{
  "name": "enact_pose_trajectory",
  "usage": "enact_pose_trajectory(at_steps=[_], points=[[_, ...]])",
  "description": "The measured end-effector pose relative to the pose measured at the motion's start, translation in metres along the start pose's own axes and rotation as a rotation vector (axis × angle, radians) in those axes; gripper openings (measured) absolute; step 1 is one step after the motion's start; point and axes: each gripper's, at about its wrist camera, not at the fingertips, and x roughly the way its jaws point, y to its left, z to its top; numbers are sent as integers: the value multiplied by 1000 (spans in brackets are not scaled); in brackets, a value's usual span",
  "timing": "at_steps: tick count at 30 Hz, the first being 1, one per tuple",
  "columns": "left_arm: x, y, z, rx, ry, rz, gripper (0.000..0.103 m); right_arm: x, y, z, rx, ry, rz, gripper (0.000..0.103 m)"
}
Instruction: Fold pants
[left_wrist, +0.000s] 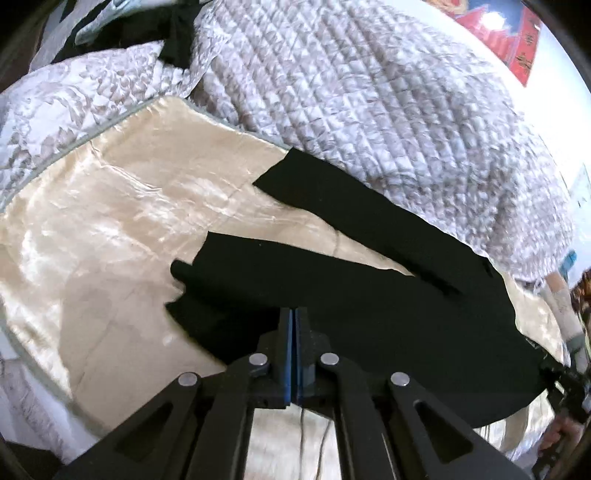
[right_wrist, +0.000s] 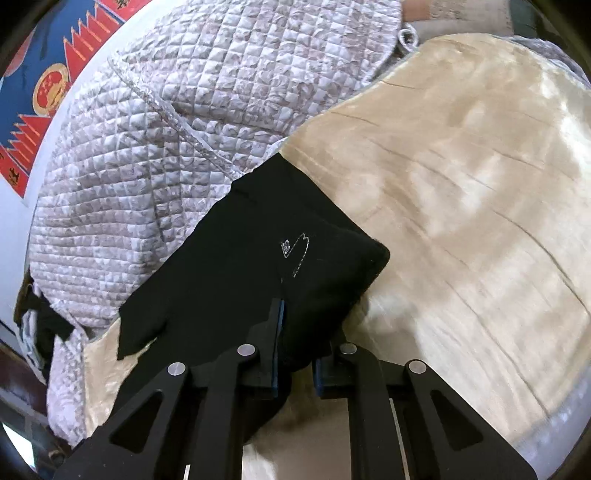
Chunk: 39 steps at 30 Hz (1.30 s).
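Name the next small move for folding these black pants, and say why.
Probably lift both tongs and carry the held edge over the far leg. The left tongs are shut on the near side of the pants, the right tongs clamp a bunched end, and the two legs lie spread apart on the tan sheet.

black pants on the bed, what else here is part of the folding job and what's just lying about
In the job:
- black pants
- left gripper, shut on the pants
- right gripper, shut on the pants
- cream satin sheet they lie on

Lying about:
- quilted blanket
- dark garment at the far end
- red and blue poster
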Motion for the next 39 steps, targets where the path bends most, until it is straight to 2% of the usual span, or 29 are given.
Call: enact_pose_trajectory(at_steps=[2, 5, 6, 8, 11, 12, 13, 15, 17, 19, 22, 24, 26, 30, 32, 34, 35, 36, 37, 38, 39], points=[[-1, 2, -13, 25, 17, 9, 2, -9, -13, -10, 18, 9, -27, 12], [17, 11, -27, 30, 91, 39, 3, -4, -36, -24, 62, 55, -77, 12], [20, 12, -29, 35, 111, 47, 3, 1, -43, -28, 88, 83, -78, 12], [18, 11, -27, 54, 111, 61, 3, -1, -46, -29, 90, 83, -64, 14], [2, 17, -23, 66, 64, 146, 3, -17, -35, -26, 28, 47, -125, 21], [-3, 21, -23, 60, 53, 163, 3, -23, -33, -26, 13, 37, -159, 30], [-7, 25, -21, 55, 46, 182, 3, -31, -33, -25, 3, 14, -194, 34], [-16, 34, -17, 43, 29, 229, 3, -48, -34, -23, -19, -39, -268, 34], [-25, 37, -12, 37, -2, 246, 4, -67, -31, -21, -46, -132, -332, 34], [-32, 33, -7, 49, -38, 235, 5, -73, -22, -19, -85, -170, -331, 34], [-31, 22, -1, 77, -51, 152, 30, -58, 3, -22, -186, -131, -259, 34], [-26, 31, -1, 39, -34, 125, 50, -46, 19, -27, -240, -99, -212, 34], [-14, 49, -5, -21, 9, 148, 54, -35, 33, -34, -277, -78, -151, 34], [20, 69, -19, -75, 109, 153, 54, -21, 48, -47, -323, -26, -84, 34], [24, 66, -18, -51, 76, 170, 54, -13, 56, -50, -336, -3, -56, 34], [29, 63, -13, -63, 62, 153, 54, -11, 61, -55, -345, 5, -40, 34], [32, 62, -11, -57, 57, 149, 44, -10, 63, -55, -349, 7, -31, 34], [37, 60, -9, -48, 61, 178, 29, -9, 65, -56, -351, 7, -23, 34], [40, 59, -7, -49, 54, 198, 20, -10, 64, -57, -350, 8, -16, 34], [40, 60, -7, -52, 51, 190, 5, -10, 63, -57, -350, 9, -8, 34], [37, 62, -6, -69, 56, 186, 4, -11, 63, -58, -349, 8, -5, 34]])
